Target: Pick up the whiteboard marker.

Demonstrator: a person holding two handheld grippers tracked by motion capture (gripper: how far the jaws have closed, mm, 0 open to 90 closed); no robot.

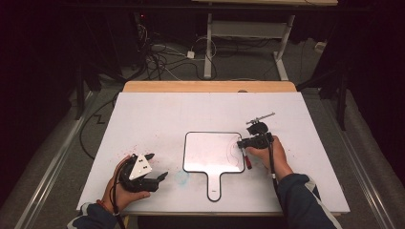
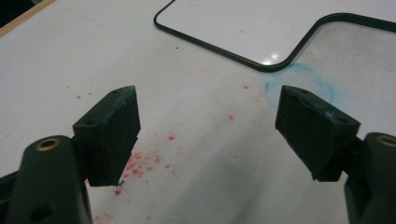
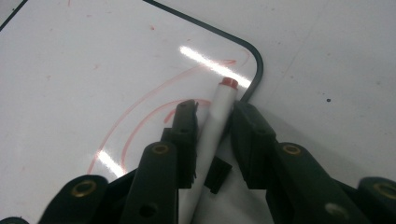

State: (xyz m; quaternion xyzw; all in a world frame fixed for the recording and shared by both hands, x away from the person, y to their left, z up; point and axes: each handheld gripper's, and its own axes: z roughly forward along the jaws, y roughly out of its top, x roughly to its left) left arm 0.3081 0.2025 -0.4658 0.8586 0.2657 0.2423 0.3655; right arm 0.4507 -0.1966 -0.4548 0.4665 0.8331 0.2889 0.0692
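Your right hand-held gripper [image 3: 212, 109] has its jaws drawn in narrow around a white marker with a red tip [image 3: 219, 114], and the pads look set against the barrel on both sides, so you appear to be holding it. The marker sits over the right edge of the small whiteboard [image 1: 210, 150], which lies flat near the middle of the bench [image 1: 157, 112] with its handle pointing toward you; in the high view your right hand-held gripper [image 1: 245, 147] is at that same right edge. Faint red curved strokes [image 3: 154, 112] already mark the board beside the tip. Judge the marker as light, stiff and smooth: a round plastic barrel that can roll or swivel between flat pads if you press the tip hard. The grip seems to sit a short way behind the tip, which should give good control; a hold farther back would probably let the tip wander. The board is likely thin, rigid and glossy, so it may slide on the bench under sideways strokes. Your left hand-held gripper [image 2: 208, 121] stands wide with nothing between its jaws, hovering over the red-speckled bench near the board's near-left corner [image 2: 273, 63]. That corner or the handle [image 1: 214, 183] is where you could steady the board.
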